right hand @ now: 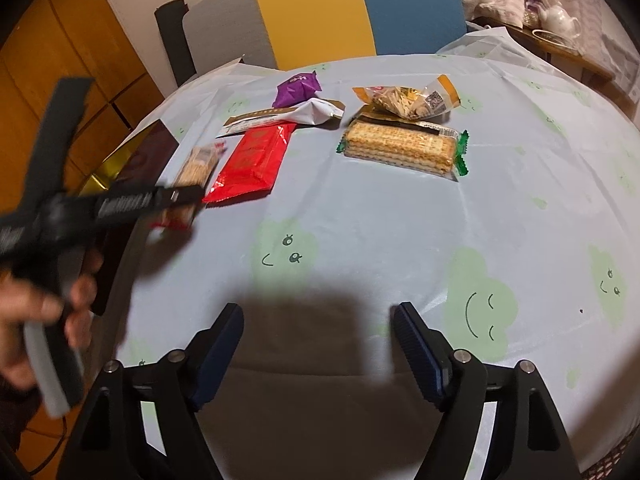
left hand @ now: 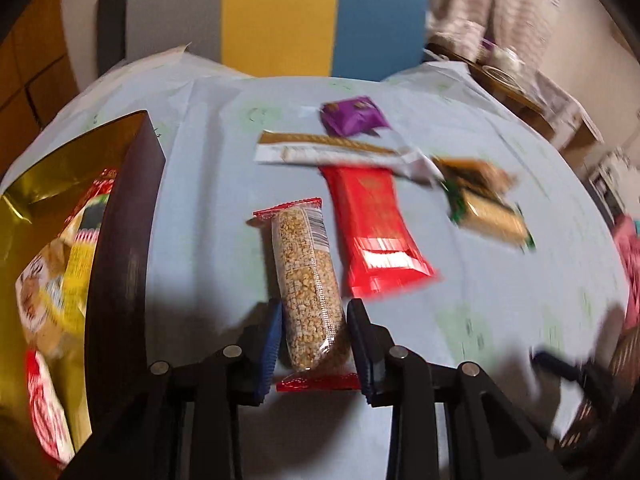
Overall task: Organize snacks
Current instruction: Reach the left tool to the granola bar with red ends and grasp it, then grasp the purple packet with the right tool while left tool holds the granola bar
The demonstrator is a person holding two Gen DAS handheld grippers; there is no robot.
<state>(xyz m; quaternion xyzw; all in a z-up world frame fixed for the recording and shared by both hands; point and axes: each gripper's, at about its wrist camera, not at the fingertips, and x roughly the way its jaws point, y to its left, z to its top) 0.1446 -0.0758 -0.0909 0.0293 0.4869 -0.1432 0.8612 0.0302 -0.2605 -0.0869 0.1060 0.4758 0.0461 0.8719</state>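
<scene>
My left gripper (left hand: pixel 314 344) is shut on a clear-wrapped grain bar with red ends (left hand: pixel 308 284), held just above the table. To its left stands a dark box with gold lining (left hand: pixel 120 240) holding several snack packs. Ahead lie a red pack (left hand: pixel 372 224), a long white and gold bar (left hand: pixel 340 152), a purple pack (left hand: pixel 352 116) and a cracker pack (left hand: pixel 488 208). In the right wrist view, my right gripper (right hand: pixel 318 344) is open and empty over the near table edge. The left gripper (right hand: pixel 132 202) shows there with the grain bar (right hand: pixel 196 172).
The round table (right hand: pixel 360 240) has a pale blue cloth with green smiley clouds. An orange-ended snack bag (right hand: pixel 408 100) lies behind the cracker pack (right hand: pixel 404 146). A grey, yellow and blue chair (right hand: pixel 320 12) stands behind the table. A side table with a teapot (right hand: pixel 560 20) is far right.
</scene>
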